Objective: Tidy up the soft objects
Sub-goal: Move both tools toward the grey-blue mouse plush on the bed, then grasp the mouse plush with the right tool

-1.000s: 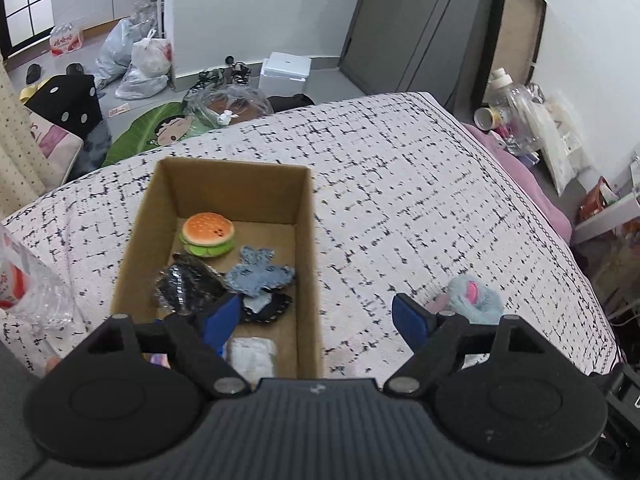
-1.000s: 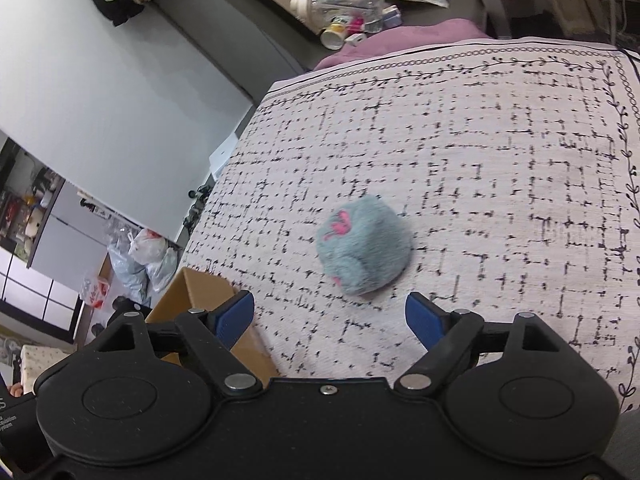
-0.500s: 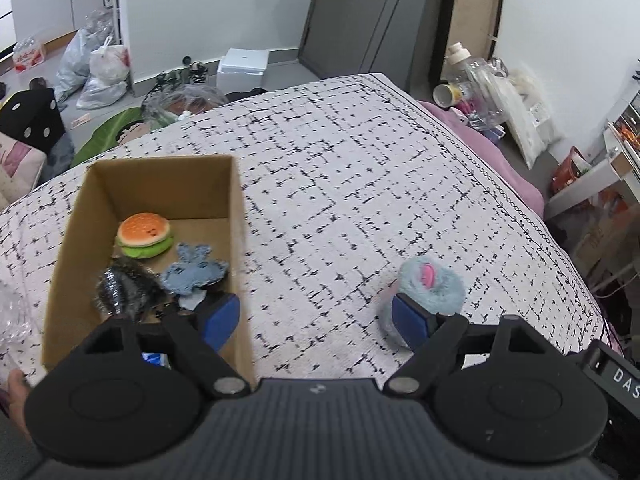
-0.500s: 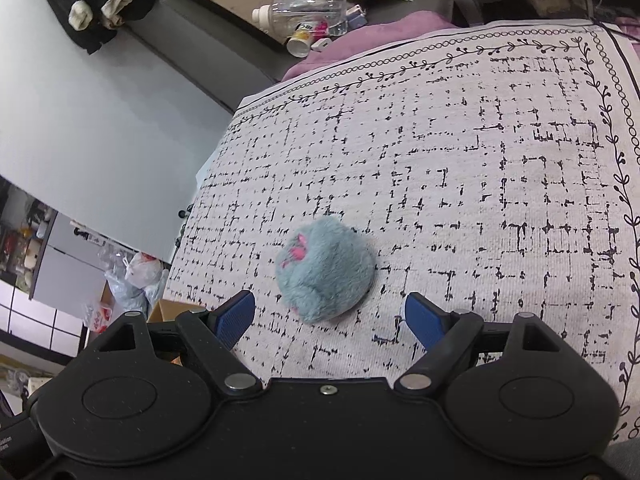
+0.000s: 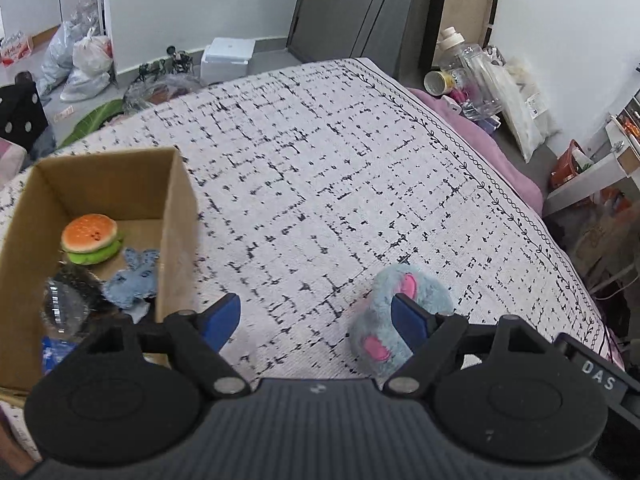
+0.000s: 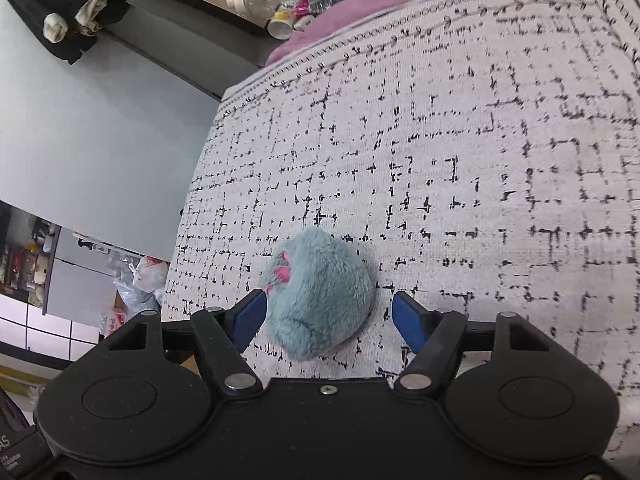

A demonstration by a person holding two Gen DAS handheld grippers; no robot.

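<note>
A fluffy light-blue plush toy (image 6: 320, 292) with pink patches lies on the black-and-white patterned bedspread (image 6: 440, 160). My right gripper (image 6: 328, 308) straddles it and its jaws are closing. The left pad is at the fur, while the right pad still stands apart from it. In the left wrist view the plush toy (image 5: 430, 294) sits partly behind the right fingertip of my left gripper (image 5: 314, 312), which is open and holds nothing. A cardboard box (image 5: 176, 220) at the left holds a toy burger (image 5: 90, 238), a blue fabric piece (image 5: 134, 280) and a dark shiny item (image 5: 72, 296).
The bedspread's bordered edge (image 5: 520, 208) drops off at the right, onto pink bedding. Beyond it are a clear bottle (image 5: 476, 76) and a cup. On the floor past the bed are a white box (image 5: 228, 56) and plastic bags (image 5: 80, 60).
My right gripper has come down over the plush toy and its jaws have narrowed around it. My left gripper has shifted right, from over the box to the bedspread beside the toy.
</note>
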